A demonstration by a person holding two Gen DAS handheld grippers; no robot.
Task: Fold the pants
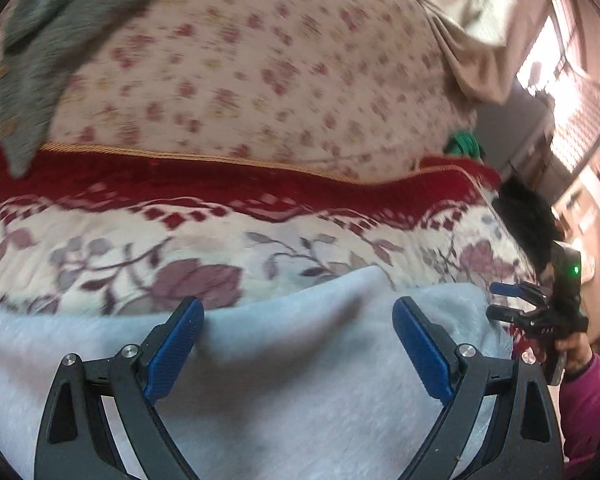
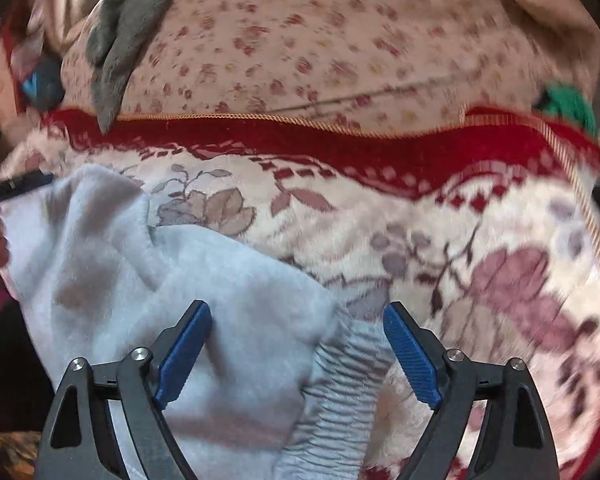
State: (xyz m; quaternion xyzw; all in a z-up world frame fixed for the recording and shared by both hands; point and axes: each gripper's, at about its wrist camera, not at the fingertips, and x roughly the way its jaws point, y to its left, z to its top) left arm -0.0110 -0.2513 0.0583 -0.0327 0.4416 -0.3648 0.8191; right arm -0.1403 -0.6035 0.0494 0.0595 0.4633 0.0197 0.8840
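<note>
The light grey pants [image 1: 292, 360] are lying across the lower part of the left wrist view, spread over a floral blanket [image 1: 340, 248] with a red border that is covering the bed. The left gripper [image 1: 298, 350] is hovering over them with its jaws standing wide apart, nothing pressed between the blue pads. At the right edge of that view, the right gripper [image 1: 512, 302] is showing, held by a hand [image 1: 576, 350] in a magenta sleeve [image 1: 588, 412].

In the right wrist view, the pants [image 2: 140, 280] are bunching in the lower left, their ribbed elastic waistband [image 2: 340, 380] running down between the pads of the right gripper [image 2: 298, 346]. Its jaws are standing wide apart, not pressing the cloth. A darker grey garment [image 2: 120, 48] is lying in the upper left on a pink flowered sheet [image 2: 340, 40]. Something green [image 2: 568, 108] is sitting at the right edge, too blurred to tell.
</note>
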